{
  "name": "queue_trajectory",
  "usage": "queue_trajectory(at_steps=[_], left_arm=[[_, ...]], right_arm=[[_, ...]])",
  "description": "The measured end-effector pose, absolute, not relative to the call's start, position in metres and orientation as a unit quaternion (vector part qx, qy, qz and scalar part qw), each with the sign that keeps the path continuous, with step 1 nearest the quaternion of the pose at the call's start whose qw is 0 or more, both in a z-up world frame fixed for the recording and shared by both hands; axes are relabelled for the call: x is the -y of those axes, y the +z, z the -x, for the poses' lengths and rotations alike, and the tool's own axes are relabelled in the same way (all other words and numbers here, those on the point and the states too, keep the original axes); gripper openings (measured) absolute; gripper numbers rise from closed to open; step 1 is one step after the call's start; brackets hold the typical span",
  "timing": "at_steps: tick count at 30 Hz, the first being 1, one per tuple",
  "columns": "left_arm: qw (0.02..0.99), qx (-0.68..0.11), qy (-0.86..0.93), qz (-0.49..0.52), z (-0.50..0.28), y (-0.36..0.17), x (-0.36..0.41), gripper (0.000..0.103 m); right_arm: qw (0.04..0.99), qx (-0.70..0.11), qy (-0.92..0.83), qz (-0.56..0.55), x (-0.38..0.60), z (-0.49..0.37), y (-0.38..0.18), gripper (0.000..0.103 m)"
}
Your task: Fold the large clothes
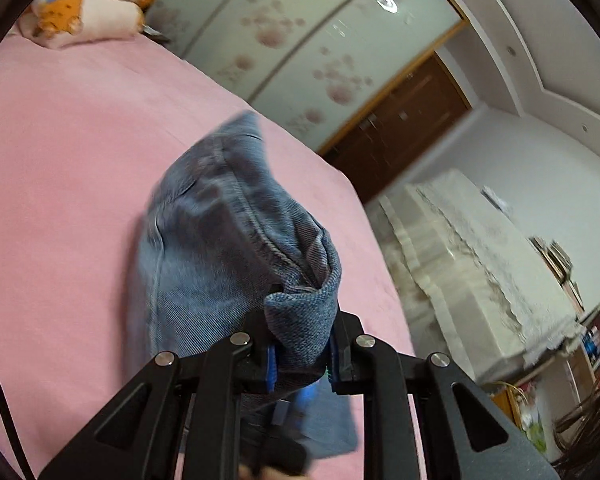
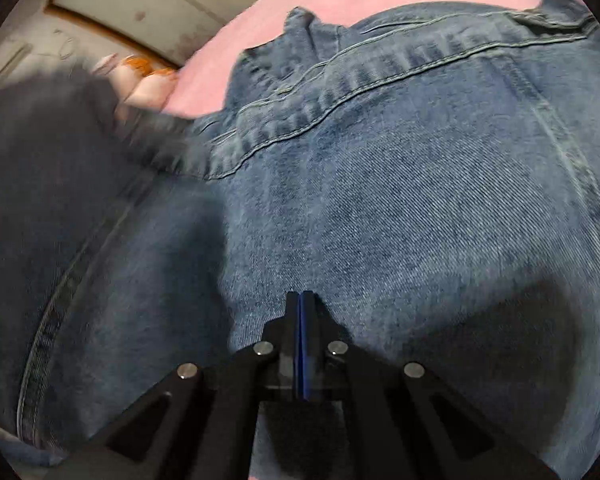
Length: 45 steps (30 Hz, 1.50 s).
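While the left gripper [image 1: 302, 354] pinches a fold of jeans [image 1: 228, 248] above the pink bed [image 1: 60, 140], the right gripper [image 2: 302, 300] rests pressed together on denim; no label reads.

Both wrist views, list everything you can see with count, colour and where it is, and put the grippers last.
jeans: one, blue denim, lying on the bed, one bunched part lifted in the left gripper
bed sheet: one, pink, covering the bed under the jeans
pillows: at least two, white with orange cartoon print, at the far end of the bed
wardrobe doors: pale with pink floral print, beside the bed
left gripper: one, black with blue pads, shut on the jeans
right gripper: one, black, fingers together with nothing between them, over the jeans
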<state>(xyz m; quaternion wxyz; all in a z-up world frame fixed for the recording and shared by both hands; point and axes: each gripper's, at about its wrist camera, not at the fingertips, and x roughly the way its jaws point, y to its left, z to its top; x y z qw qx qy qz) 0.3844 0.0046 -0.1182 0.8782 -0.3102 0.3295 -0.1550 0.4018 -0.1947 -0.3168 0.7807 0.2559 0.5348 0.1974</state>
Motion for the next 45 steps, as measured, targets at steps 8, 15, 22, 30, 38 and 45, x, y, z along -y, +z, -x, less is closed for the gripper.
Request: queue_trajectory(at_steps=[8, 15, 22, 30, 38, 45], left_arm=[[0.862, -0.383, -0.170, 0.285, -0.384, -0.151, 0.104, 0.015], [0.868, -0.384, -0.175, 0.263, -0.374, -0.150, 0.138, 0.015], [0.858, -0.381, -0.206, 0.275, -0.358, -0.141, 0.166, 0.015], [0.858, -0.418, -0.213, 0.209, -0.361, -0.153, 0.212, 0.016], [0.840, -0.497, -0.193, 0.104, -0.366, -0.194, 0.258, 0.016], [0.796, -0.573, -0.187, 0.048, -0.375, -0.234, 0.282, 0.023]], right_arm=[[0.701, -0.558, 0.281, -0.344, 0.225, -0.415, -0.338, 0.000], [0.650, -0.605, 0.304, -0.346, 0.245, -0.420, -0.337, 0.000], [0.667, -0.574, 0.267, -0.393, 0.317, -0.437, -0.320, 0.000], [0.740, -0.507, 0.189, -0.399, 0.430, -0.449, -0.280, 0.000], [0.792, -0.501, 0.107, -0.331, 0.508, -0.437, -0.248, 0.000], [0.762, -0.525, 0.121, -0.358, 0.510, -0.441, -0.256, 0.004]])
